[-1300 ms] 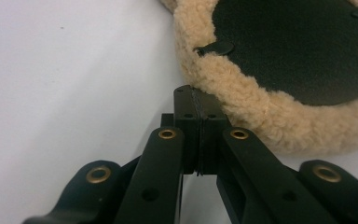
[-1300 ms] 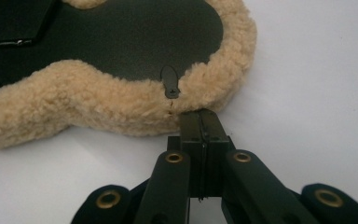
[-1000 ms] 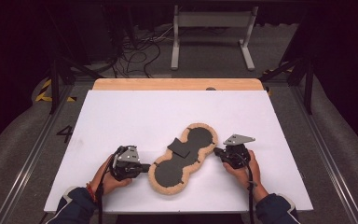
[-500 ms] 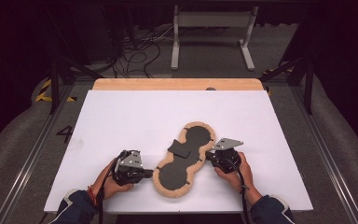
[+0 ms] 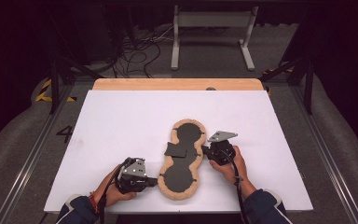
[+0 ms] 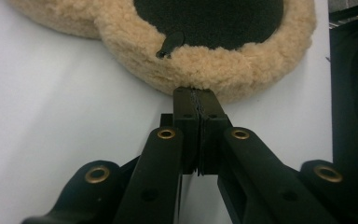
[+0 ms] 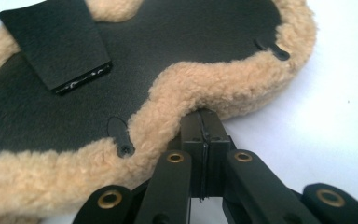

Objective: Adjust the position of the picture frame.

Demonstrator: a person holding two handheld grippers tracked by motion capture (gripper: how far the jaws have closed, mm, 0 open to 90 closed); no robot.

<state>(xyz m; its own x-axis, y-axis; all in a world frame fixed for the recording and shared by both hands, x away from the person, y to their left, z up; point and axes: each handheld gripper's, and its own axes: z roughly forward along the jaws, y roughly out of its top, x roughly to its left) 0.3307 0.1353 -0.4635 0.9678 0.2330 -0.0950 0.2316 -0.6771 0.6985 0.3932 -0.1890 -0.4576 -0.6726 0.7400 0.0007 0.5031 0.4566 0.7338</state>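
High view: both grippers [image 5: 153, 181] [image 5: 206, 151] seemingly touch fleece pad [image 5: 182, 158].

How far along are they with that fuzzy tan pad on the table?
Done: both grippers have reached the fleece pad, which lies flat, dark side up. In hand: the left gripper is shut at the fleece rim of the near lobe, and the right gripper is shut at the rim by the waist; whether either pinches fleece is unclear. Left: probably lifting, turning or folding it. The pad still rests on the white table.
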